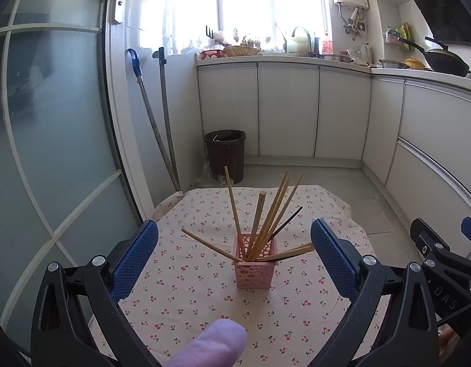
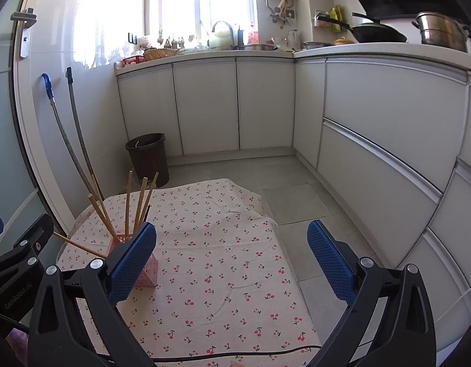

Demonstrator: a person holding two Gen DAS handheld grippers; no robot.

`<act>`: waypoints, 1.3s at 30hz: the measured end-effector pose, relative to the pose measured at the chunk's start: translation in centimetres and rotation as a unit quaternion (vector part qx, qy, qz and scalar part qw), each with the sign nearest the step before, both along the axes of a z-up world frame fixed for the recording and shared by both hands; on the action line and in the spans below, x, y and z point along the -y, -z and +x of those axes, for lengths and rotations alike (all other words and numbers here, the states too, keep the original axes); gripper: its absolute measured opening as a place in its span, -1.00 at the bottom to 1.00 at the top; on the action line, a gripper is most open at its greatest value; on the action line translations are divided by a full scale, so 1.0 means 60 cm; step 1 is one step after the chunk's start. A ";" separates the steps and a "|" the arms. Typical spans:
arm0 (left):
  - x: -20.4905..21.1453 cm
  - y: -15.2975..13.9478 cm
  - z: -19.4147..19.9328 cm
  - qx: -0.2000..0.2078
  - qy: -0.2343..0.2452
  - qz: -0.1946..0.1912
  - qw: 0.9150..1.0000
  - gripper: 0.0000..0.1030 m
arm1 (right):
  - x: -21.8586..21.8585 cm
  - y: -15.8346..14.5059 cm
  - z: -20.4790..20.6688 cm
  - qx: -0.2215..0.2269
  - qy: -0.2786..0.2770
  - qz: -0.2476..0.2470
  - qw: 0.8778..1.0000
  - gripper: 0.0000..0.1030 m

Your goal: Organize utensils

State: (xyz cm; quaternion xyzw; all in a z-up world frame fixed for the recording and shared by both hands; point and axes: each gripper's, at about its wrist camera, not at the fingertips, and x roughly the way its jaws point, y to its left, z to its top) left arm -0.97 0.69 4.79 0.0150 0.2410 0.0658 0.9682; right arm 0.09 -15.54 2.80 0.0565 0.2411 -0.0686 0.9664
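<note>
A pink perforated holder (image 1: 255, 263) stands on the cherry-print cloth (image 1: 186, 293), with several wooden chopsticks (image 1: 273, 211) and one dark one fanned out of it. My left gripper (image 1: 234, 255) is open, its blue pads on either side of the holder, nearer the camera, nothing between them. In the right wrist view the holder (image 2: 149, 270) sits at the left, partly hidden behind the left blue pad (image 2: 131, 263). My right gripper (image 2: 232, 258) is open and empty over the cloth (image 2: 223, 244).
A brown bin (image 1: 225, 154) stands past the table's far edge, beside two long handles (image 1: 162, 122) leaning on the wall. White cabinets (image 2: 373, 128) run along the back and right. A gloved fingertip (image 1: 211, 345) shows at the bottom. A black cable (image 2: 235, 355) crosses the cloth's near edge.
</note>
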 end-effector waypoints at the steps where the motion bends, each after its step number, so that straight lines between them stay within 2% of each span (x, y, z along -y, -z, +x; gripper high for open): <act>1: 0.000 0.001 0.001 -0.001 0.000 0.000 1.000 0.86 | 0.000 0.000 0.000 0.000 0.000 0.000 1.000 0.87; 39: -0.003 0.015 0.010 -0.011 -0.010 -0.001 1.000 0.86 | -0.003 0.008 0.003 -0.007 -0.002 0.002 1.000 0.87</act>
